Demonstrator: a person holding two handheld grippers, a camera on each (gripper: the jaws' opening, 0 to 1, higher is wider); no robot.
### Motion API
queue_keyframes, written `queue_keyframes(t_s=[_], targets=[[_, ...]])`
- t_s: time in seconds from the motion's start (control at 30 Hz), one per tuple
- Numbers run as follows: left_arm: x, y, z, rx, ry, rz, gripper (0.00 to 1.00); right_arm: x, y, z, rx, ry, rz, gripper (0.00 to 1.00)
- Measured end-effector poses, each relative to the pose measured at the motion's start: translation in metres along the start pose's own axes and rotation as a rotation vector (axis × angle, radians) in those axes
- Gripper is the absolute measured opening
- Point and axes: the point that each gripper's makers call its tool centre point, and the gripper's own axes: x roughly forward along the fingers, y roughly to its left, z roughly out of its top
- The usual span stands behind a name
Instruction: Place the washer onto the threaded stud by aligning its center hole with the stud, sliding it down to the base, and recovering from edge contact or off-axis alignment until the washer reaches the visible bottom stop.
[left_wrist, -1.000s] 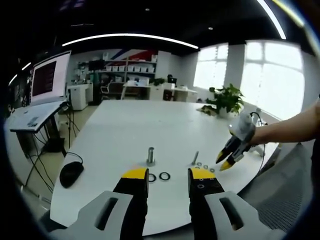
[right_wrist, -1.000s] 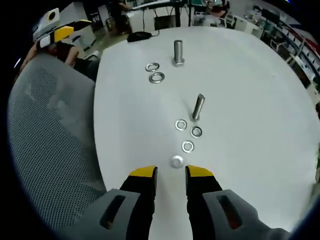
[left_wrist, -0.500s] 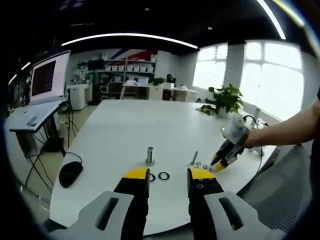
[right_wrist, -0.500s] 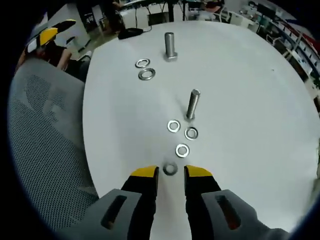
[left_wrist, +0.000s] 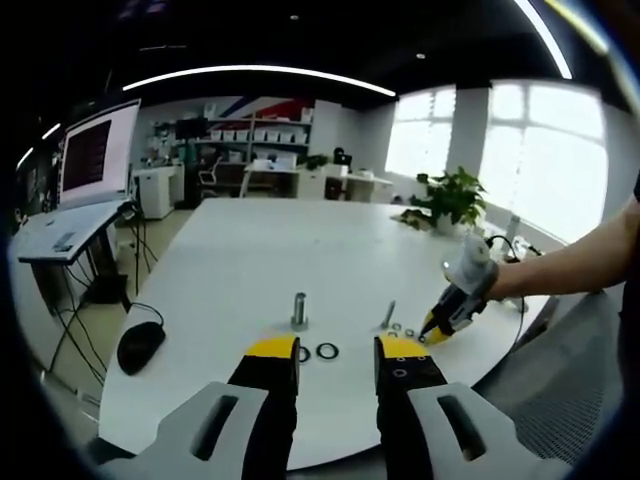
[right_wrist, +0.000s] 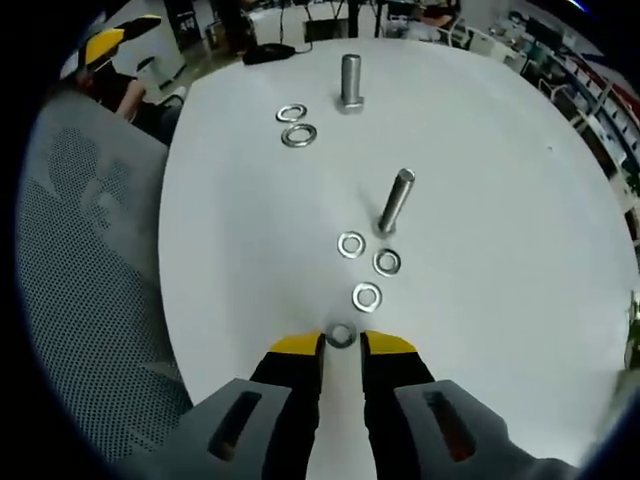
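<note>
In the right gripper view a small steel washer (right_wrist: 341, 336) lies flat on the white table (right_wrist: 500, 250), just between the yellow tips of my right gripper (right_wrist: 342, 345). Its jaws stand narrowed around the washer, with a thin gap showing on each side. Ahead stands the slim threaded stud (right_wrist: 396, 201), with three loose washers (right_wrist: 367, 297) near its base. In the left gripper view my left gripper (left_wrist: 337, 350) hangs open and empty near the table's edge. There, the right gripper (left_wrist: 438, 330) reaches down beside the slim stud (left_wrist: 389, 316).
A thicker bolt (right_wrist: 350, 80) stands farther off with two larger washers (right_wrist: 298, 135) beside it. A grey mesh chair (right_wrist: 90, 300) lies left of the table edge. A black mouse (left_wrist: 142, 345), a desk with a monitor (left_wrist: 95, 155) and a potted plant (left_wrist: 452, 200) stand around.
My right gripper has come down to the nearest washer and its jaws have narrowed around it. The left gripper has barely moved.
</note>
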Motion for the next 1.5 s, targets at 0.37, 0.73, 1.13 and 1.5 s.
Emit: queue_keyframes(t_s=[0.37,0.73,1.13,1.5], targets=[[0.000,0.000,-0.001,0.002,0.007,0.000,0.28,-0.004,0.001,0.004,-0.003,-0.020,-0.007,0.15],[0.000,0.000,-0.003,0.004,0.013,-0.002,0.27,-0.019,-0.004,0.023,-0.012,-0.074,-0.016,0.15],[0.000,-0.001,-0.004,0.007,0.021,-0.007,0.27,-0.028,-0.013,0.040,-0.009,-0.133,-0.056,0.15],[0.000,-0.001,-0.006,0.008,0.028,-0.009,0.27,-0.036,-0.013,0.055,-0.033,-0.156,-0.053,0.15]])
